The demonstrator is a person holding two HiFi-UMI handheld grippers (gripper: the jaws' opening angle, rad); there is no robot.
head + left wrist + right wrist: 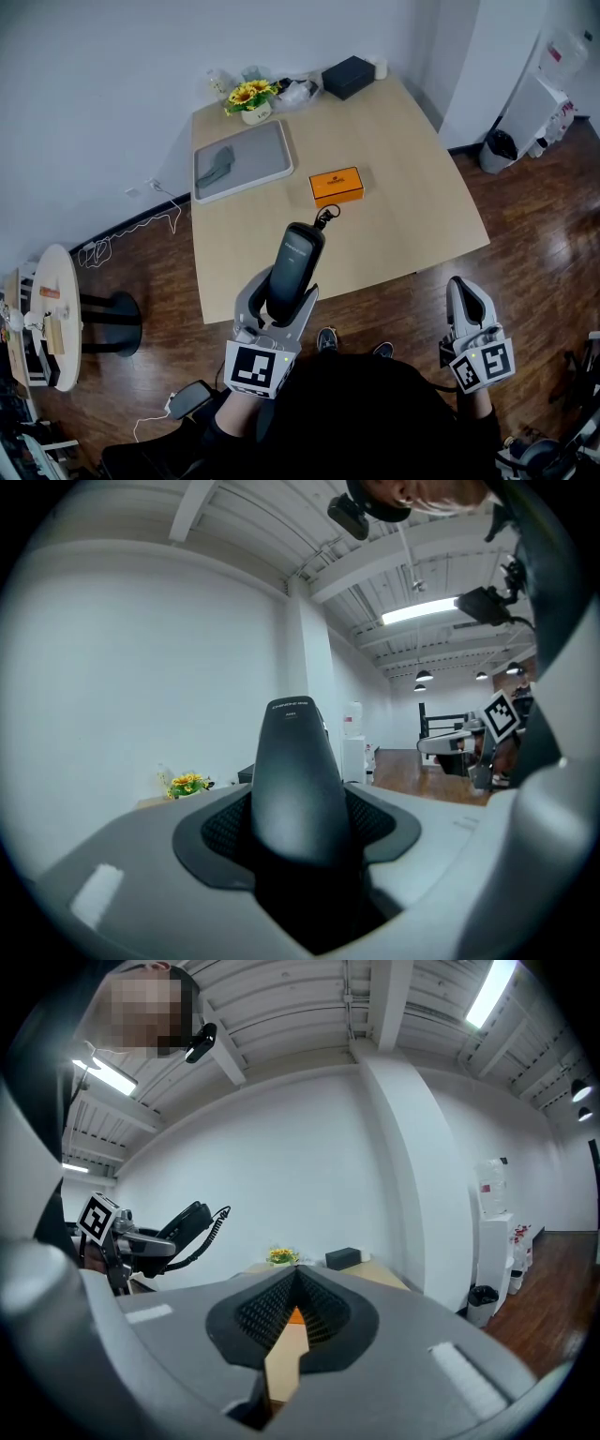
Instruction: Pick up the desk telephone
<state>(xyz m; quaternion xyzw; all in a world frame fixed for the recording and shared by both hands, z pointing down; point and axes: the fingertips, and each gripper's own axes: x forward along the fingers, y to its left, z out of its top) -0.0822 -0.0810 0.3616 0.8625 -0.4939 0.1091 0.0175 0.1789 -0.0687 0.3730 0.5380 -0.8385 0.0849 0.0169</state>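
Observation:
My left gripper is shut on a black telephone handset, held up above the near edge of the wooden table. A short coiled cord curls off the handset's far end. In the left gripper view the handset stands clamped between the two grey jaws of the left gripper. My right gripper hangs off the table's near right corner, shut with nothing in it. From the right gripper I see the handset at the left.
On the table lie an orange box, a grey tray with a grey cloth, a pot of sunflowers and a black box. A dark bin stands at the right wall. A small round table is at the left.

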